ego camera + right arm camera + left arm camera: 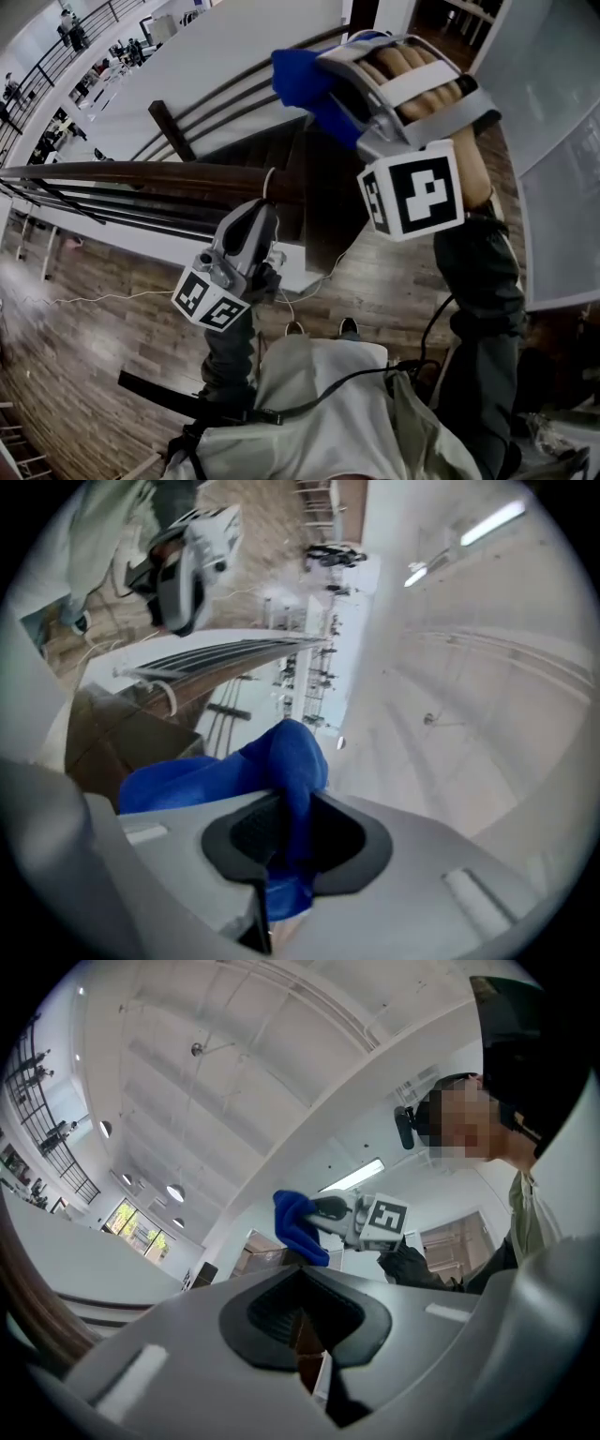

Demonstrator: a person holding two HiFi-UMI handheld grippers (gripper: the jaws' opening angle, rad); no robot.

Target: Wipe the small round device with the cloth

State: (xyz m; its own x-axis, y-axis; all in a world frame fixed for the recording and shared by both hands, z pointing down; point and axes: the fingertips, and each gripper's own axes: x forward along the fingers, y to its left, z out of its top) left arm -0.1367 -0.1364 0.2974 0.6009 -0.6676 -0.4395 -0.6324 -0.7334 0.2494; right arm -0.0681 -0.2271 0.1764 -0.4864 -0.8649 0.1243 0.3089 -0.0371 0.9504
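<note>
My right gripper (323, 80) is raised high at the upper right of the head view, shut on a bunched blue cloth (298, 77). In the right gripper view the cloth (274, 761) bulges out between the jaws. The left gripper view shows that gripper (330, 1211) and the cloth (298, 1225) in the air ahead. My left gripper (260, 214) points up, lower and to the left, jaws closed together (305, 1330). A thin white cord (268, 178) loops just above its tip. I see no small round device in any view.
A dark wooden handrail (141, 173) runs across in front of me, with stair rails (234, 89) beyond and a drop to a lower floor at far left. The wood floor (84, 319) has a white cable (103, 298) lying on it. A grey panel (562, 187) stands at right.
</note>
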